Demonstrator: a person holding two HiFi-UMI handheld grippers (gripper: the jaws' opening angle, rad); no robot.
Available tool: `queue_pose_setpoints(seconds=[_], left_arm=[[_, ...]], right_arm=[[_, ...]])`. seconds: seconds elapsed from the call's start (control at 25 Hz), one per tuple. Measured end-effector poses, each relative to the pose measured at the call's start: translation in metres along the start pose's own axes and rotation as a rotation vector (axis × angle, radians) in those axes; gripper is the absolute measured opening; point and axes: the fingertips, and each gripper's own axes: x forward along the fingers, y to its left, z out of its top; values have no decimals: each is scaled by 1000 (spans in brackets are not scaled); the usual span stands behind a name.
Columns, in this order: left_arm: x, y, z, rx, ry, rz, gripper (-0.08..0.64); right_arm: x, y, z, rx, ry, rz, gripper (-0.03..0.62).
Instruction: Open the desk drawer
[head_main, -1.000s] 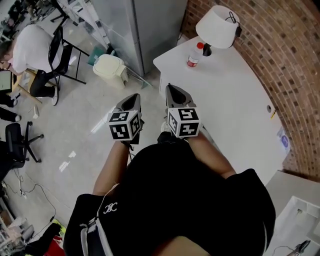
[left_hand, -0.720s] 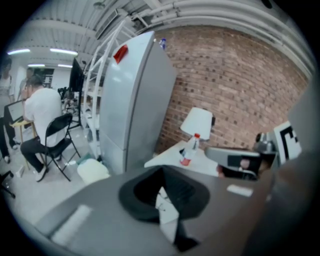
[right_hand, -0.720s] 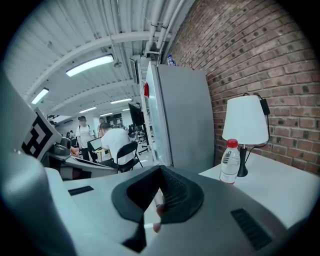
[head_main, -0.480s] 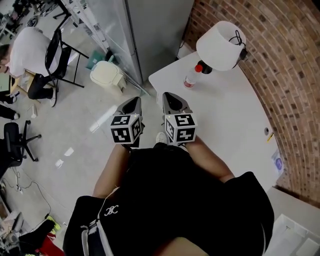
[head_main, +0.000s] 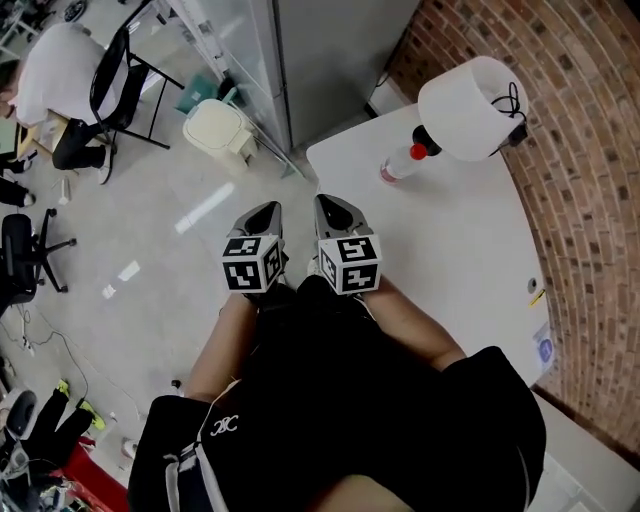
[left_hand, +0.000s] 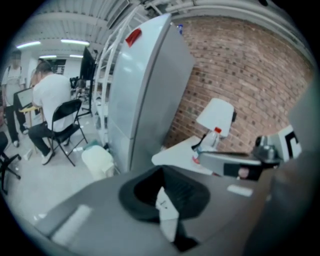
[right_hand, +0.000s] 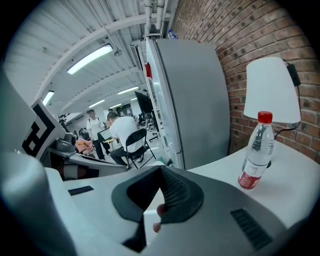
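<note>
The white desk (head_main: 470, 250) stands on the right against a brick wall; no drawer shows in any view. My left gripper (head_main: 262, 215) and right gripper (head_main: 335, 210) hang side by side off the desk's left edge, over the floor, touching nothing. In the left gripper view the left gripper (left_hand: 162, 172) has its jaws together and empty, with the desk (left_hand: 175, 155) ahead to the right. The right gripper (right_hand: 161, 172) looks the same in its own view, with the desk (right_hand: 295, 170) spreading to its right.
On the desk's far end stand a white lamp (head_main: 470, 95) and a red-capped water bottle (head_main: 400, 165). A tall grey cabinet (head_main: 320, 50) and a cream bin (head_main: 222, 128) sit beyond the desk corner. A person (head_main: 55, 80) sits on a folding chair at far left.
Both grippers have sunk and come a little closer together near the desk's corner. The head view has swung, so the lamp and bottle sit further right. The jaws have stayed together.
</note>
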Motion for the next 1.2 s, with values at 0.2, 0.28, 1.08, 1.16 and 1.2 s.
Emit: queue_pose_setpoints(seconds=[0.2,0.28,1.08,1.16,1.2], left_arm=[[11,23,-34,-112,47,-19,-2],[15,27,-50,-173,65,-43,-2],[175,98,-229,-361,142,-198,-2],[192,93,-253,-393,172,-235,-2],[199,91,-264,-420,187,-256,-2]], right_arm=[[31,11,-23,-16,66,4,-9],[37,17,-36,-29,106,5,-9],[144,-33,-220,-79,377,-301,-9],[147,-40,-239,-65,391,-323,-9],[149,-43,-249,-64,399,-332,-9]])
